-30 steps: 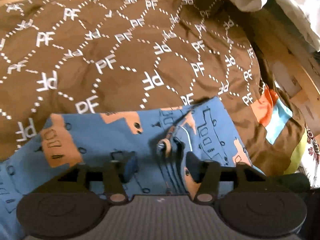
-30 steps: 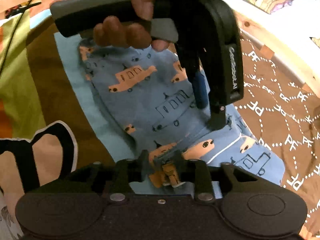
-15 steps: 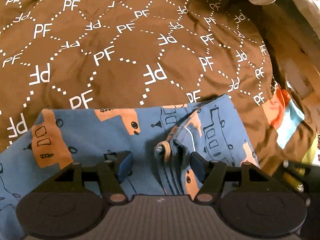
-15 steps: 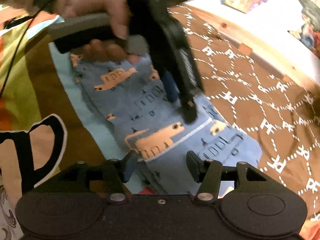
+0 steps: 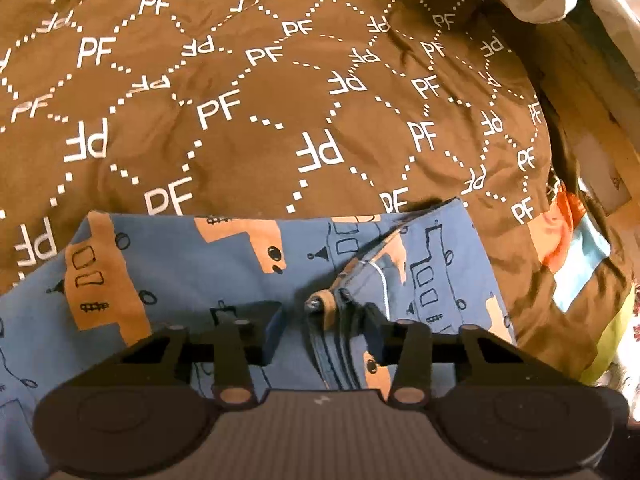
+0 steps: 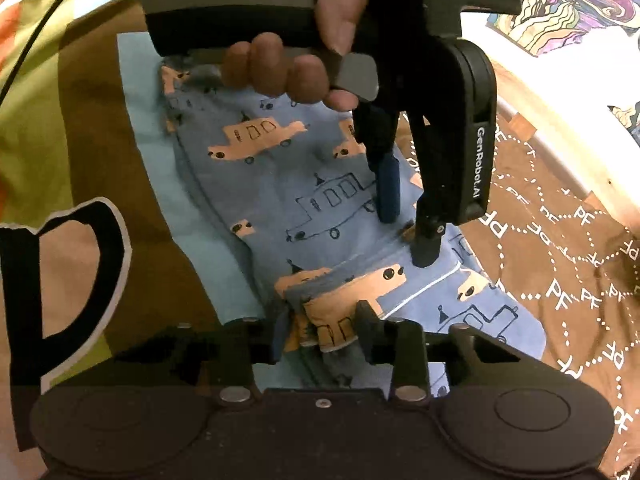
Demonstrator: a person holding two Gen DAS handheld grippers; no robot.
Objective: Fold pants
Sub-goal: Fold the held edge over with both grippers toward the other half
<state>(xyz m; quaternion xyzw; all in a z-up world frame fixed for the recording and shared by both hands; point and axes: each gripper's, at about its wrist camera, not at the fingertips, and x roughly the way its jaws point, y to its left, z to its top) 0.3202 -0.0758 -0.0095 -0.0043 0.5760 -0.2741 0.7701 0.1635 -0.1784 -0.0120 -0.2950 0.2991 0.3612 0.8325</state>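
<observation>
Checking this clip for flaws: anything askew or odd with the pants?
Slightly: the blue truck-print cotton pants have edges bunched into uneven ridges between the closing jaws of the left gripper and right gripper. Nothing looks damaged.

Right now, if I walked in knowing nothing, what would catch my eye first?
Probably the blue pants printed with orange cars, lying partly folded on a brown cover dotted with white PF letters. Next, two black claws: the right claw closing around a bunched fabric edge at the near end, and the left claw, gripped by a hand, closing over the pants' middle fold.
</observation>
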